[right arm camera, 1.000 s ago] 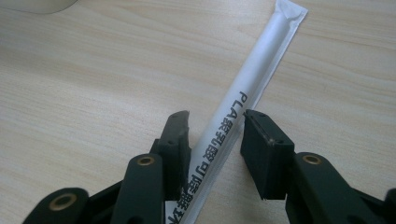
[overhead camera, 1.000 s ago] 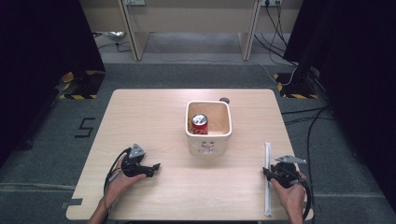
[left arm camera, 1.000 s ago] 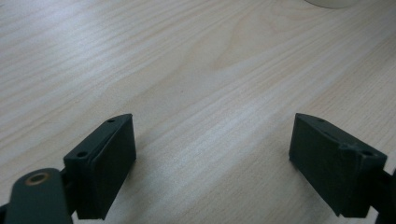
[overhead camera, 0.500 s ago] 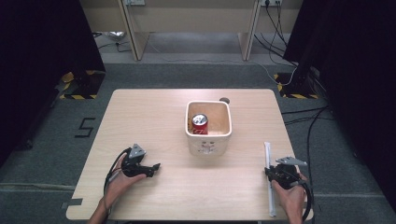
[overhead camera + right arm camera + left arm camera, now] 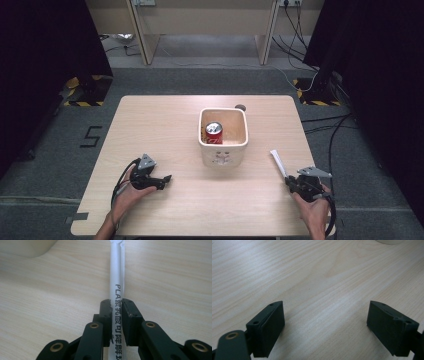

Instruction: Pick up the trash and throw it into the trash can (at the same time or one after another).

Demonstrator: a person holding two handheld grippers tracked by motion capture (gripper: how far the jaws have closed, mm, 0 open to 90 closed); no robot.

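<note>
White wrapped straw (image 5: 117,277) points straight ahead of right claw (image 5: 116,305).

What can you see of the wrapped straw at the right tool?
The wrapped straw is a long thin white paper sleeve printed with black "PLA" and Chinese characters, its far end torn ragged. The right tool is shut on it near one end. It points away from the hand toward the white tub, ending short of it, over the wooden table.

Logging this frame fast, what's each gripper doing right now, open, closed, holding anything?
Left gripper: open, jaws wide apart over the bare table, holding nothing.
Right gripper: closed on the wrapped straw.
</note>
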